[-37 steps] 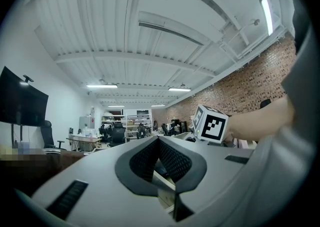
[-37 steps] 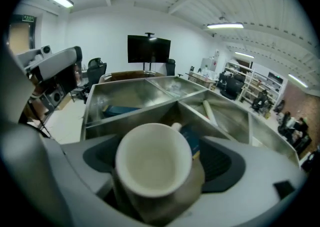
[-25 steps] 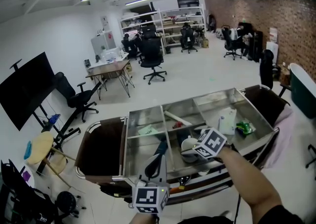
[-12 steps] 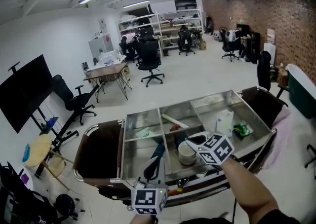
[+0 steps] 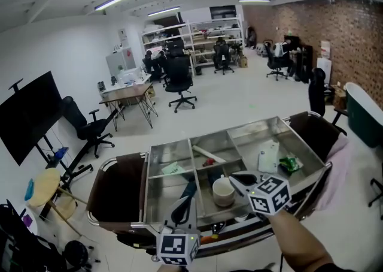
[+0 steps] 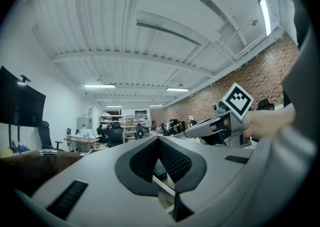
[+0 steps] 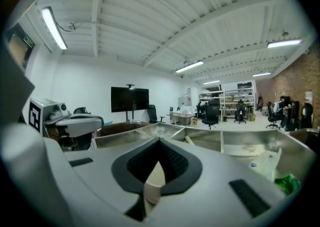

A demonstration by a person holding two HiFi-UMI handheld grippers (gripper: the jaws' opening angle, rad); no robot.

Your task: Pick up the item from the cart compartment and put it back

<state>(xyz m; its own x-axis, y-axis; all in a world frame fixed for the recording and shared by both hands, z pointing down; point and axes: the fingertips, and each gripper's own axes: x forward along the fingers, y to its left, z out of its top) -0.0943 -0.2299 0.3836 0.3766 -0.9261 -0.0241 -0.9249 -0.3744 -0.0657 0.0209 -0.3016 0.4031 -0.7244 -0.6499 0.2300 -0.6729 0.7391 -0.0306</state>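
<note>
Jaws of R gripper (image 5: 235, 177) clamp cup (image 5: 222, 193) rim, L gripper (image 5: 189, 188) closed empty, bottle (image 5: 268, 158) to right

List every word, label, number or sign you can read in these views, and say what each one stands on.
Nothing is legible.
White pouch: blue label, too small to read.
Green packet: print blurred.
Green sign by the ceiling light: blurred.
Marker cubes: square patterns only, no letters.
Cream cup: no print visible.
</note>
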